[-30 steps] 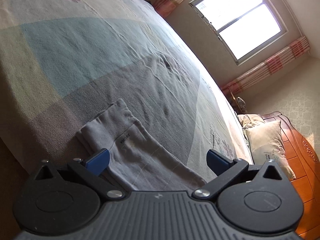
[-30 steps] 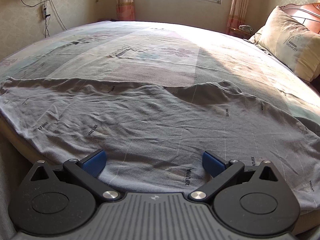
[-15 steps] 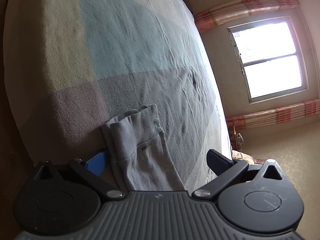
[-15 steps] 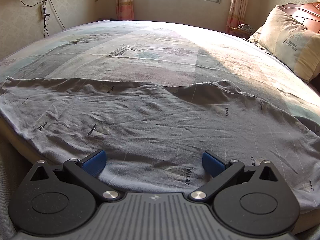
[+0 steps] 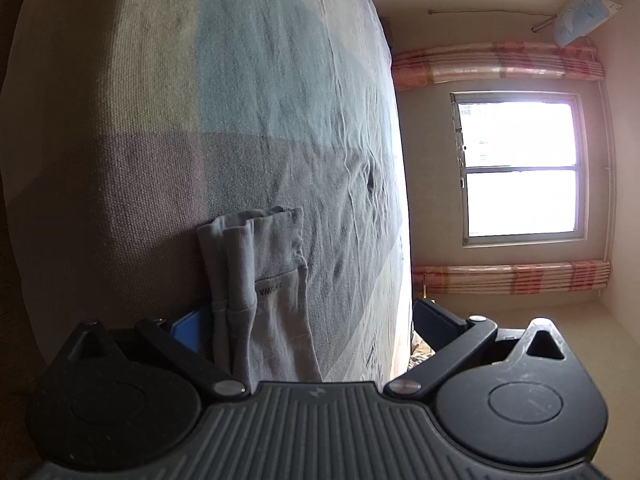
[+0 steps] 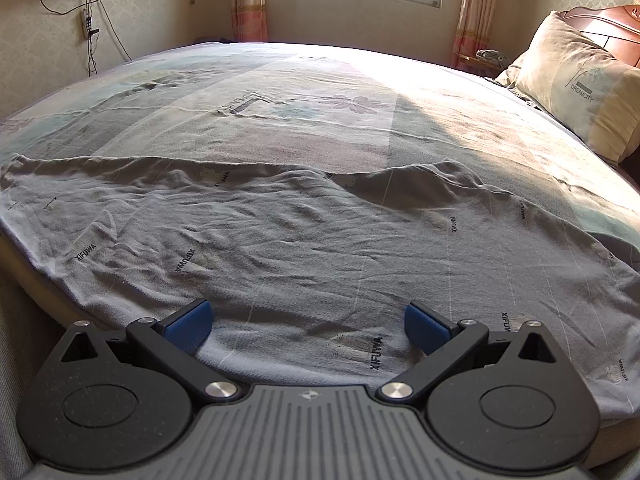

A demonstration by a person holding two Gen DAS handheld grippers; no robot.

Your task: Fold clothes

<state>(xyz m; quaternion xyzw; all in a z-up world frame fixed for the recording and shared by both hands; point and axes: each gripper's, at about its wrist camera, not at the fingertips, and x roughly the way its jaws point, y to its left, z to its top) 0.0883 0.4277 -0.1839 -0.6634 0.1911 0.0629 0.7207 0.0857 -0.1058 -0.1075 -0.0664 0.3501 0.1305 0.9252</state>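
From my right-hand camera the grey garment (image 6: 304,248) lies spread wide along the near edge of the bed (image 6: 328,80), reaching almost from the left corner to the right, wrinkled and in what looks like a single layer, its far hem well short of the pillow (image 6: 580,84) at the head end. My right gripper (image 6: 307,322) hovers over that near hem with its jaws parted and nothing between them. The left camera is rolled on its side: a cuffed end of the garment (image 5: 260,280), a sleeve or leg, runs between the blue pads of my left gripper (image 5: 308,320), whose jaws stand wide apart, gripping nothing. I judge the folding is mostly still to do: I see no fold across the body, and whether that narrow end is doubled over I cannot tell.
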